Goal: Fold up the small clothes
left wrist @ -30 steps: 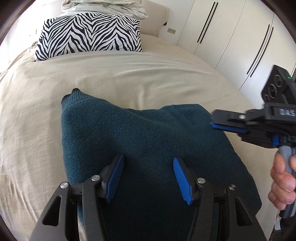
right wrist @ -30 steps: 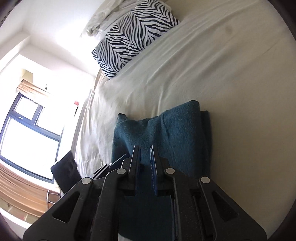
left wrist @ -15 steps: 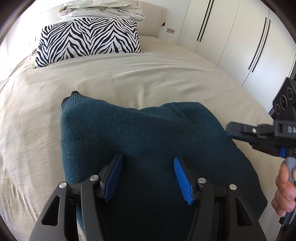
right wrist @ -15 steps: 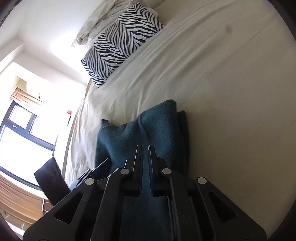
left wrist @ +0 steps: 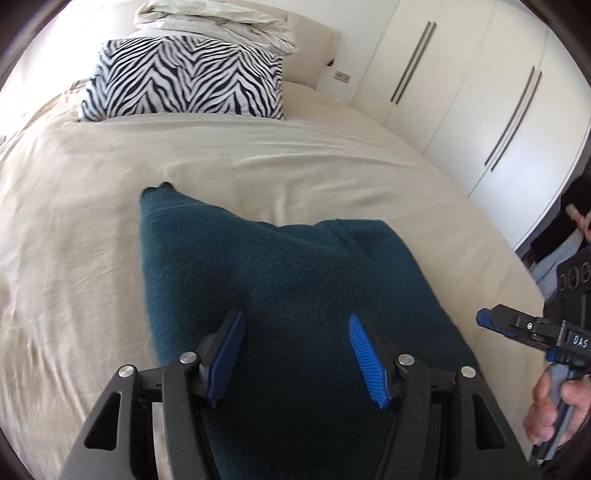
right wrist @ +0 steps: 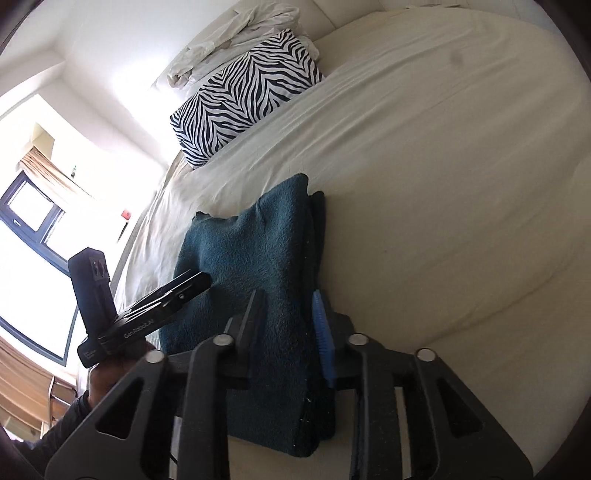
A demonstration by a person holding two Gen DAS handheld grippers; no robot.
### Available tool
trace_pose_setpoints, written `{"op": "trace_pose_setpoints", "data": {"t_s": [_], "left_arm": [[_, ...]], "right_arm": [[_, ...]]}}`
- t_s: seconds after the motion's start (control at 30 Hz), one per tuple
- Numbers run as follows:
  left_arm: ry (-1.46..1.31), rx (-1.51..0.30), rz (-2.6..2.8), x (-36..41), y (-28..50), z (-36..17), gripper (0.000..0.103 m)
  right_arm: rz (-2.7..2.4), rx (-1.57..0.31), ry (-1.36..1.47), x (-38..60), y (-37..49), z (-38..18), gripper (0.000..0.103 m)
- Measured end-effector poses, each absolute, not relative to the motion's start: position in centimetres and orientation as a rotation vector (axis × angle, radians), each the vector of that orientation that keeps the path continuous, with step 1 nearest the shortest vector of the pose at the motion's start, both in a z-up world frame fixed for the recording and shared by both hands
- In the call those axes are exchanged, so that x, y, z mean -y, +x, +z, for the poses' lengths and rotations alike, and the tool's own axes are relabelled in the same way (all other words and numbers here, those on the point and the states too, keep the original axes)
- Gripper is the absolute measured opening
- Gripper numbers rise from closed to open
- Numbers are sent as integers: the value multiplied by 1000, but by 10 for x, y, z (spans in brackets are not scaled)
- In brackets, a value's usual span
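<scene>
A dark teal knitted sweater (left wrist: pixel 295 277) lies folded in a thick rectangle on the beige bed (left wrist: pixel 258 166). My left gripper (left wrist: pixel 295 350) hovers over its near part, open, its jaws still widening, with nothing pinched. My right gripper (right wrist: pixel 288 317) sits over the sweater's (right wrist: pixel 258 251) stacked right edge. Its jaws are opening, and the knit lies below and between them without being pressed. In the left wrist view the right gripper (left wrist: pixel 487 319) shows past the sweater's right side, with a hand (left wrist: pixel 550 410) on its handle. The left gripper (right wrist: pixel 201 280) reaches over the sweater's left side.
A zebra-print pillow (left wrist: pixel 184 85) with crumpled pale bedding (left wrist: pixel 214 18) on top stands at the head of the bed. White wardrobe doors (left wrist: pixel 480 92) line the right side. A bright window (right wrist: pixel 29 221) is on the left. Bare bed sheet (right wrist: pixel 443 184) spreads to the right of the sweater.
My right gripper, shut before, now has its jaws apart, and it has drawn away to the sweater's right edge. My left gripper has pulled back a little.
</scene>
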State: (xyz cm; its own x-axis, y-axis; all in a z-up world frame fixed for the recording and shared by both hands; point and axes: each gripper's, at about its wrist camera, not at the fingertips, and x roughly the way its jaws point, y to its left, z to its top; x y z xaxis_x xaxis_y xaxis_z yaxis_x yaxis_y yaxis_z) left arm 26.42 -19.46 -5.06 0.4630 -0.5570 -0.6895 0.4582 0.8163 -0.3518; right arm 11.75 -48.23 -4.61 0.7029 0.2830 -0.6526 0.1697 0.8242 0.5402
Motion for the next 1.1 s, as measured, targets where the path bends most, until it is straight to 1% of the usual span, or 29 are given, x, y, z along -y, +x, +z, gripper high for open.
{"op": "trace_pose_setpoints", "data": {"t_s": [0.03,0.07,0.1,0.13,0.27,0.3,0.37,0.43,0.5,0.53,0.57,0.6,0.63,0.7,0.73,0.8,0.87,1.0,1.1], "left_arm": [[-169,-880,-597,179,259,-44,68],[-206,-859,-559,165,254,-39,72],[-234,-847,-528,153,251,-37,77],[-260,-865,-509,144,252,-39,79],[-364,-1037,-521,132,266,-69,79],[-382,-1072,-535,134,268,-76,79],[-399,-1127,-566,143,269,-87,79],[-382,-1158,-592,156,270,-97,79],[-349,-1133,-586,165,272,-98,79],[-348,-1139,-582,168,274,-98,76],[-344,-1145,-576,171,276,-99,73],[-331,-1153,-572,173,279,-99,65],[-318,-1160,-572,174,280,-97,58],[-286,-1158,-576,175,279,-89,48],[-266,-1149,-577,174,276,-84,44],[-233,-1131,-569,167,266,-73,42],[-175,-1096,-557,160,248,-55,42],[-136,-1011,-562,118,201,-17,42],[-113,-983,-550,79,164,2,43]], "right_arm": [[63,-786,612,483,118,-41,65],[55,-771,605,486,120,-37,69],[63,-769,597,486,123,-34,69],[76,-783,597,488,128,-32,69],[108,-906,676,492,153,-54,69],[128,-935,697,492,161,-62,67],[139,-985,731,490,173,-79,67],[154,-1024,736,485,183,-90,59],[159,-1035,710,479,191,-94,51],[152,-1043,692,476,194,-95,47],[144,-1056,678,474,197,-96,37],[139,-1066,672,474,200,-97,31],[134,-1073,662,472,203,-98,29],[105,-1079,593,463,206,-94,24],[83,-1077,535,455,202,-88,23],[41,-1062,397,431,199,-71,21],[43,-1027,317,405,188,-49,21],[89,-949,259,357,151,-8,21],[154,-916,270,321,120,10,21]]}}
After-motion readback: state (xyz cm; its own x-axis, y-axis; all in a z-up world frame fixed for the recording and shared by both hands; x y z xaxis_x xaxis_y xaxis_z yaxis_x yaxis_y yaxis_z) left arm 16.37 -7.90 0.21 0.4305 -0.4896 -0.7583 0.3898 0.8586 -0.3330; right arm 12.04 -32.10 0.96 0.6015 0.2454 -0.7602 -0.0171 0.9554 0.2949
